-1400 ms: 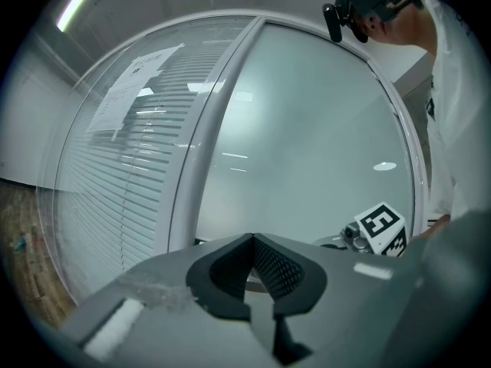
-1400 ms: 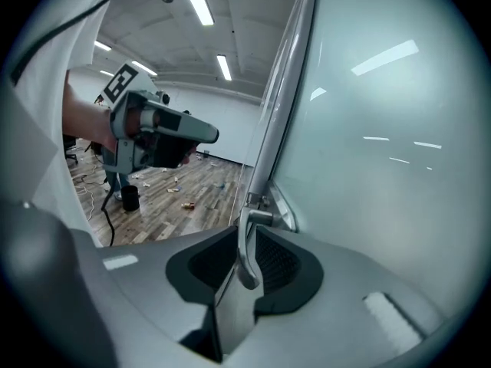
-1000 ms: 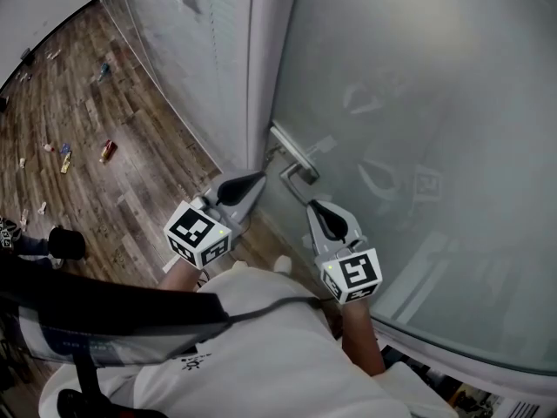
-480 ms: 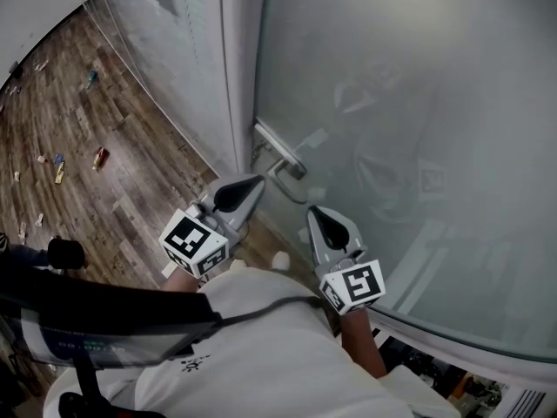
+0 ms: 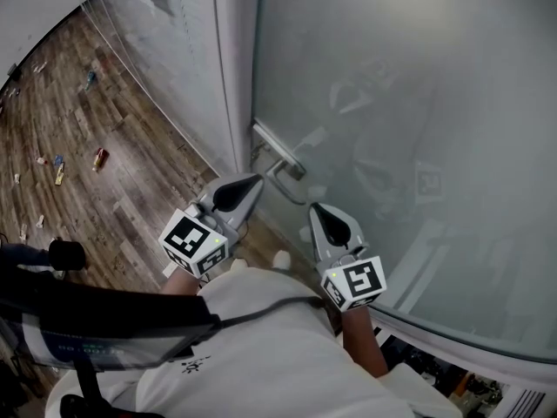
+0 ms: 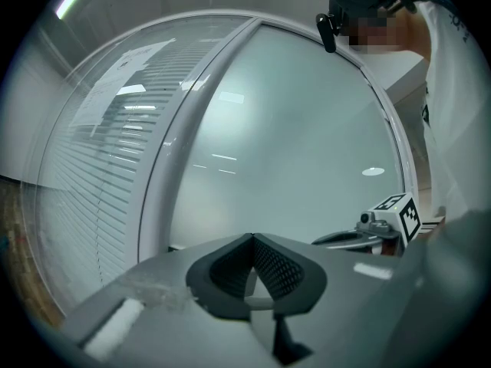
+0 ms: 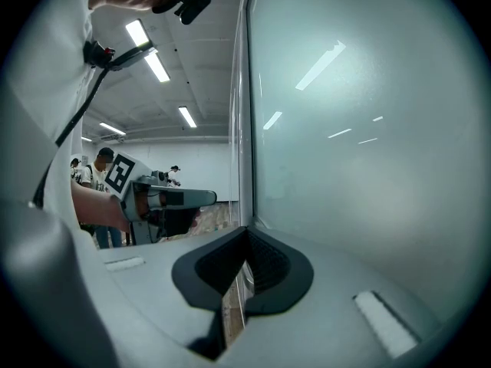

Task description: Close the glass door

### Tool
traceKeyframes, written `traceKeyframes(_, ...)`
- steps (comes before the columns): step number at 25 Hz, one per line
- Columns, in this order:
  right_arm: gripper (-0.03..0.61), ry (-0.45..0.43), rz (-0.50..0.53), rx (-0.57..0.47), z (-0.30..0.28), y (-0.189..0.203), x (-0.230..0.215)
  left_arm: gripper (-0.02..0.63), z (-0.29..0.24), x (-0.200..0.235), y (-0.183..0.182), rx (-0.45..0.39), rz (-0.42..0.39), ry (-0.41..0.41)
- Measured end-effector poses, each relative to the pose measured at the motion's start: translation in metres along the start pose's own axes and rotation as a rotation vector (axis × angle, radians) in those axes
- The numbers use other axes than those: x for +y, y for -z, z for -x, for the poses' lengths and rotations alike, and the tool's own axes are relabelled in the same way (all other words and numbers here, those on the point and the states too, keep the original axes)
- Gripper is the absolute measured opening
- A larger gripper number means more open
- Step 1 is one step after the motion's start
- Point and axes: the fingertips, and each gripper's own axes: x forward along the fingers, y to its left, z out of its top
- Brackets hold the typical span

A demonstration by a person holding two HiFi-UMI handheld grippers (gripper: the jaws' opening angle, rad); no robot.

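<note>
The frosted glass door (image 5: 418,103) fills the right of the head view, and its metal lever handle (image 5: 280,159) sits at its left edge beside the white frame post (image 5: 235,68). My left gripper (image 5: 258,179) points at the door just below and left of the handle, jaws shut with nothing in them (image 6: 251,238). My right gripper (image 5: 314,207) points at the glass just right of the handle's lower end, shut and empty as well (image 7: 247,232). Neither one touches the handle that I can see. In the right gripper view the door's edge (image 7: 247,129) runs straight up ahead.
A glass wall with white blinds (image 5: 165,24) stands left of the post. Wooden floor (image 5: 78,146) with small scattered items (image 5: 101,157) lies to the left. People (image 7: 100,167) stand far off past the door's edge. The person's white-clad body (image 5: 261,347) is close behind both grippers.
The head view has shifted a little. Both grippers stay in about the same place by the handle.
</note>
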Motion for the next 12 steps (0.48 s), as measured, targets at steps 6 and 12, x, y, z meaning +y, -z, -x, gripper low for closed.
traceKeyframes(6,0.008,0.003,0.009,0.009,-0.008,0.004,0.004,0.003,0.001,0.005,0.004,0.003,-0.001,0.013)
traceKeyframes(12,0.008,0.018,0.024,0.019,-0.014,0.006,0.007,0.003,0.004,0.01,0.0,-0.002,-0.004,0.026)
